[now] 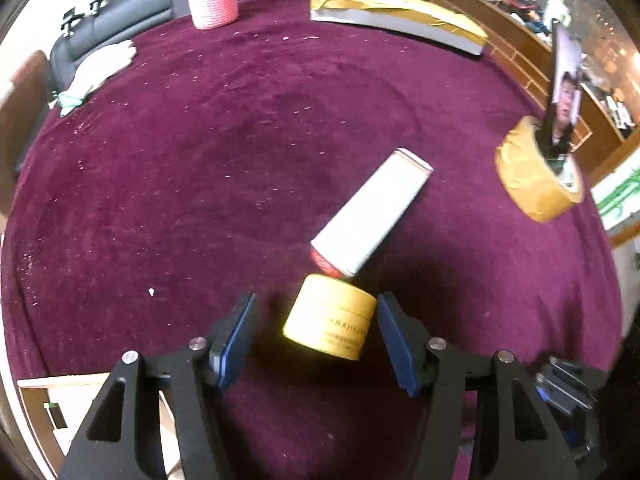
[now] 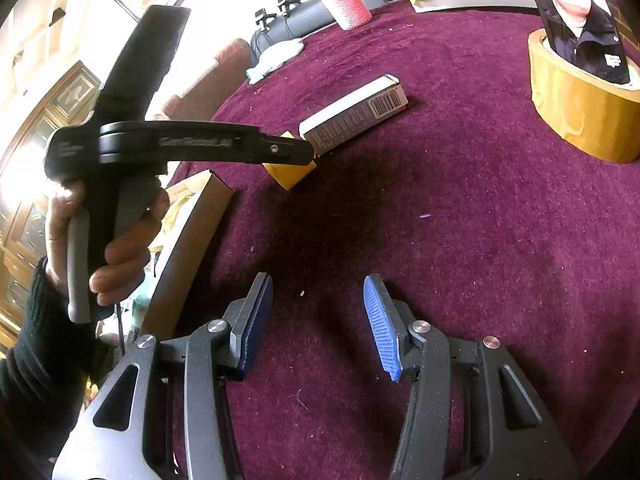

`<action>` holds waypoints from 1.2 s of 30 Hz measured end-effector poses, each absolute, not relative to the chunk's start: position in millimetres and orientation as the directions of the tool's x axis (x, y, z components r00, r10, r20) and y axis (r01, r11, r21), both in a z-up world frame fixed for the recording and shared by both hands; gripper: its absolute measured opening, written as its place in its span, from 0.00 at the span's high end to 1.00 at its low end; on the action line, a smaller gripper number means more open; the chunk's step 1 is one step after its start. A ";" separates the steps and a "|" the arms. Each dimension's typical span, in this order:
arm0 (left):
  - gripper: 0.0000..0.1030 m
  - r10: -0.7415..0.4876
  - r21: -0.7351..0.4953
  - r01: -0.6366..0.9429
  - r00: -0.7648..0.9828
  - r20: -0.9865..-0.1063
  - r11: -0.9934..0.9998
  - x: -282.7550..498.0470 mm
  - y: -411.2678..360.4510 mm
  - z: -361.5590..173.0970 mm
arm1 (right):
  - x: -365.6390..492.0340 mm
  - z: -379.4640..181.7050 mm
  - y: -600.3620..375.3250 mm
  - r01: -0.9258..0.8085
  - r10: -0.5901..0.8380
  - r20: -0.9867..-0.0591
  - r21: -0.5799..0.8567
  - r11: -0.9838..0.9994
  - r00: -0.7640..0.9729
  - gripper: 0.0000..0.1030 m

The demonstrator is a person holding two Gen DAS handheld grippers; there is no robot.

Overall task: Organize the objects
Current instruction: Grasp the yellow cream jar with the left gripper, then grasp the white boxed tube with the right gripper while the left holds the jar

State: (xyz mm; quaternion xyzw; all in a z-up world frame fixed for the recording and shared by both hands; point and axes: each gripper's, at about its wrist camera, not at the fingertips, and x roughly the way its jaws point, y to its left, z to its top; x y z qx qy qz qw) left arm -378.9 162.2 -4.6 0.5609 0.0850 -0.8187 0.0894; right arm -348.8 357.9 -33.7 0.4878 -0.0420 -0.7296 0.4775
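Covering the whole scene we see a maroon tablecloth (image 1: 200, 160). At far right sits a roll of brown tape (image 1: 536, 172) with a photo (image 1: 566, 80) standing in it. Near the middle lies a white box (image 1: 372, 212), its near end just beside a small yellow tub (image 1: 332, 316). Our left gripper (image 1: 316, 340) hangs open around the tub, pads apart from it. Our right gripper (image 2: 320, 320) is open, empty.

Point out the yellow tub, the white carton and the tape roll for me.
yellow tub (image 1: 330, 318), left wrist view, its side wall.
white carton (image 1: 370, 212), left wrist view, middle of its top face.
tape roll (image 2: 576, 116), right wrist view, its outer side.
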 end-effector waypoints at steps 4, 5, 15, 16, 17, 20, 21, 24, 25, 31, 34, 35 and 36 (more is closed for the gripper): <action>0.61 -0.074 -0.001 0.226 -0.324 -0.943 -0.974 -378.8 169.4 -12.1 | -349.6 -33.9 357.8 0.651 -0.741 -0.668 0.534 -0.540 -0.066 0.54; 0.62 -0.089 0.016 0.224 -0.319 -0.944 -0.975 -377.8 171.6 -12.6 | -349.6 -33.8 357.8 0.650 -0.741 -0.668 0.535 -0.540 -0.065 0.54; 0.62 -0.097 -0.069 0.375 -0.406 -0.909 -0.925 -320.2 184.6 25.0 | -349.1 -33.9 359.8 0.646 -0.737 -0.672 0.534 -0.546 -0.069 0.54; 0.62 -0.097 -0.081 0.391 -0.414 -0.905 -0.917 -310.0 188.2 29.4 | -348.8 -33.9 360.7 0.643 -0.738 -0.672 0.537 -0.547 -0.066 0.54; 0.62 -0.097 -0.093 0.403 -0.426 -0.899 -0.911 -299.4 192.1 34.0 | -348.9 -33.5 361.2 0.640 -0.735 -0.675 0.537 -0.549 -0.065 0.54; 0.62 -0.126 -0.101 0.435 -0.463 -0.877 -0.895 -270.7 200.1 44.4 | -347.4 -31.6 362.0 0.631 -0.722 -0.688 0.530 -0.567 -0.072 0.54; 0.62 -0.127 -0.112 0.443 -0.475 -0.871 -0.890 -262.7 200.8 46.2 | -346.6 -30.7 361.8 0.630 -0.717 -0.693 0.525 -0.573 -0.074 0.54; 0.62 -0.111 -0.162 0.476 -0.494 -0.862 -0.864 -239.4 199.6 44.8 | -346.0 -26.8 360.0 0.614 -0.697 -0.711 0.511 -0.601 -0.091 0.54; 0.62 -0.111 -0.171 0.487 -0.496 -0.861 -0.856 -232.1 198.4 43.3 | -346.8 -25.6 359.0 0.608 -0.695 -0.713 0.512 -0.607 -0.093 0.54; 0.62 -0.127 -0.188 0.526 -0.506 -0.853 -0.829 -204.6 196.1 38.9 | -358.7 -20.6 340.3 0.577 -0.666 -0.739 0.502 -0.644 -0.102 0.54; 0.62 -0.115 -0.213 0.527 -0.522 -0.845 -0.823 -196.8 195.4 37.5 | -364.1 -18.1 329.0 0.561 -0.645 -0.755 0.486 -0.670 -0.117 0.54; 0.62 -0.111 -0.223 0.524 -0.531 -0.840 -0.822 -194.1 194.9 38.0 | -368.0 -16.4 324.7 0.545 -0.645 -0.755 0.495 -0.677 -0.116 0.54; 0.62 -0.111 -0.226 0.523 -0.536 -0.837 -0.822 -191.7 195.2 38.5 | -372.0 -14.8 321.1 0.530 -0.644 -0.756 0.501 -0.684 -0.117 0.54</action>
